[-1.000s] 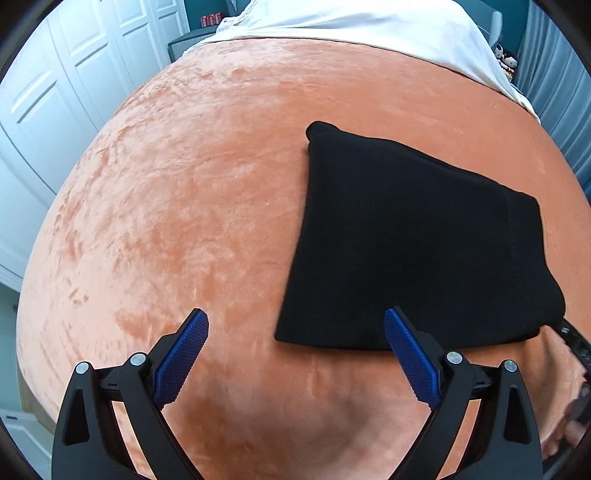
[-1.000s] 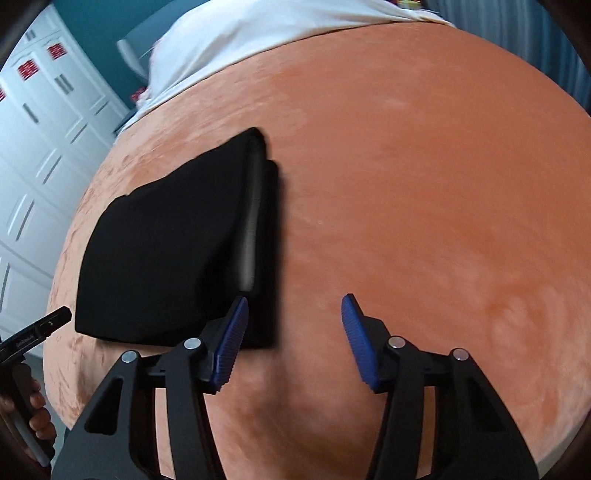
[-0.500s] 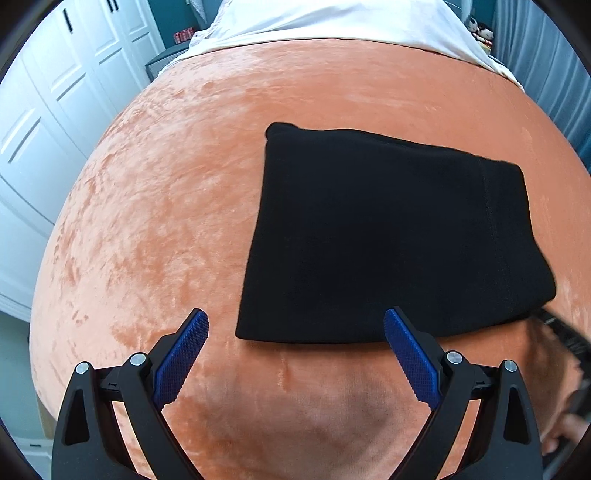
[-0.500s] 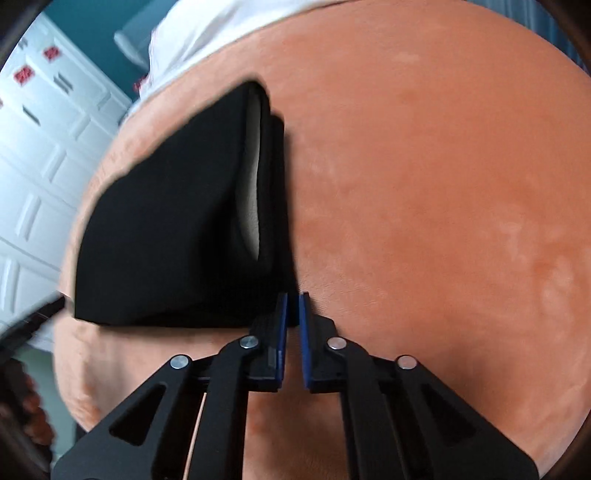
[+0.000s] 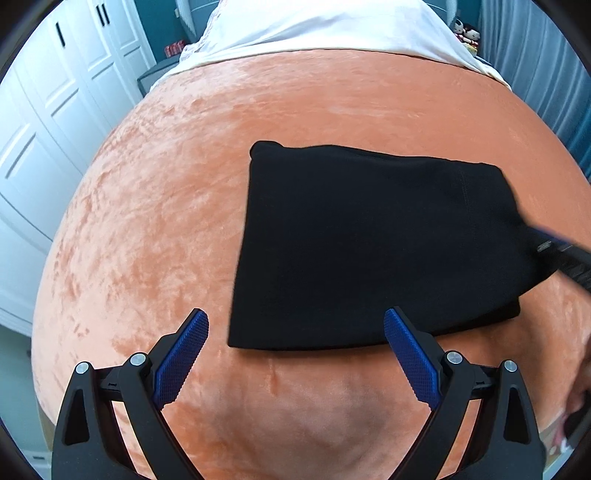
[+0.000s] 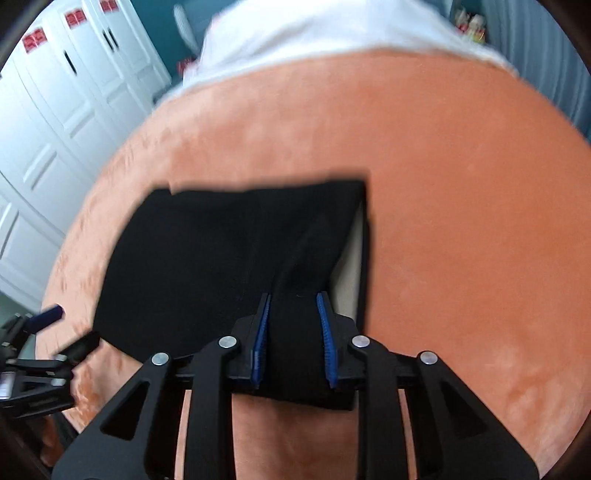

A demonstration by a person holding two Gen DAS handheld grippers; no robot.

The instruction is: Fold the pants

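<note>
- On the bed, on the orange blanket [image 5: 155, 229], the black pants [image 5: 369, 251] lie as a compact rectangle, toward my right side of the spread and well short of the white sheet [image 5: 332, 29] at the far end.
- My left gripper [image 5: 295, 354] hovers just in front of the near edge of the pants, fingers [image 5: 183, 354] spread wide with nothing between them. Only blanket shows in the gap.
- My right gripper [image 6: 293, 341] is on the right end of the bundle. A thick band of black cloth fills the space between its fingers [image 6: 260, 339], and both blue pads sit against it.
- Those right jaws are opening at this instant, though the cloth is bunched so tightly between them that I'd call it gripped for now.
- That end is raised: a pale lining [image 6: 351, 258] shows beside the lifted layers at the right edge.
- In the left view, the right gripper is only a dark blur over the far right corner of the pants.
- Progress, as I judge it: the big folds look done, since the legs are already doubled into one neat block.
- What seems left is a final fold or a tidy-up of this right end, then laying it flat and letting go.
- The right view is smeared, so I can't say how many layers I have.
</note>
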